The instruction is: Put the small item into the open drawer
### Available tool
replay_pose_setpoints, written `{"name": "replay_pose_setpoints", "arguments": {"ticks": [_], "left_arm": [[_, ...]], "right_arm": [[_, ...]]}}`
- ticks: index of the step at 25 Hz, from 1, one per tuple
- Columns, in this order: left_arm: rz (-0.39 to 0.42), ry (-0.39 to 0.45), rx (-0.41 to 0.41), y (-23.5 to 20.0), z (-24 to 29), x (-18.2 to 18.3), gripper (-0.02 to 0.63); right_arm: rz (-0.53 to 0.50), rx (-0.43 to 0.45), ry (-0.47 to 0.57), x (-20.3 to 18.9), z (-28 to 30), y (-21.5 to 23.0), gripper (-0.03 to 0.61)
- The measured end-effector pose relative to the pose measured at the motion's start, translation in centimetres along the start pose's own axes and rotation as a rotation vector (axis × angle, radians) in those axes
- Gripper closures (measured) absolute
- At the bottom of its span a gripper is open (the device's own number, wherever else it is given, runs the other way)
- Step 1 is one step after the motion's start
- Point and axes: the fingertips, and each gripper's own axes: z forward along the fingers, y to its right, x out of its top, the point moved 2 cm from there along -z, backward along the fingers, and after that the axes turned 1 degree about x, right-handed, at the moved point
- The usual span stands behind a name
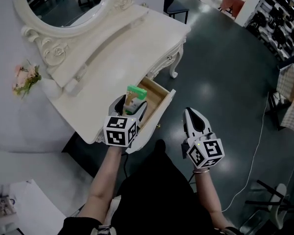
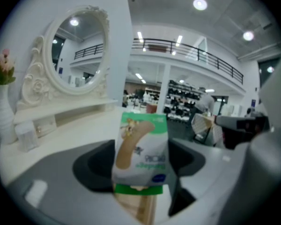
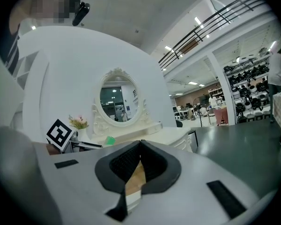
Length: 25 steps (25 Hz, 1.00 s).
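A small green-and-white packet is clamped upright in my left gripper, which is shut on its sides. It hangs just above the near end of the open drawer of the white dressing table; the drawer's wooden floor shows below the packet. To the right of the drawer front, over the dark floor, my right gripper is shut with its pads together and nothing in it. The right gripper view also catches the packet and the drawer's wood.
An oval mirror in a carved frame stands at the back of the table. A vase of flowers and a small clear box sit on the table's left end. A dark chair stands beyond the table; a cable lies on the floor to the right.
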Motion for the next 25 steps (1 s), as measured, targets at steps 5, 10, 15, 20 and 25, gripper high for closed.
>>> {"name": "replay_pose_setpoints", "arguments": {"ticks": [5,10,15,20,25], "left_arm": [[0.010,-0.046,-0.006,-0.2,2.8,-0.7,0.262],[0.015,-0.113,-0.002,-0.5,5.4,-2.0,0.262],[0.016,-0.174,-0.010,-0.8,8.2,-3.5,0.262],[0.026,-0.242,-0.033,-0.6,10.7,-5.3,0.262],[0.024,-0.310,-0.029,-0.8,13.1,-7.1,0.262]], "right_arm": [[0.011,0.004,-0.018,-0.4,1.2,1.1,0.574],[0.028,0.008,-0.046,-1.0,2.4,2.0,0.574],[0.044,-0.005,-0.063,-1.5,3.4,3.5,0.574],[0.060,-0.021,-0.080,-1.9,4.1,4.5,0.574],[0.068,-0.031,-0.106,-2.7,4.8,5.4,0.574]]}}
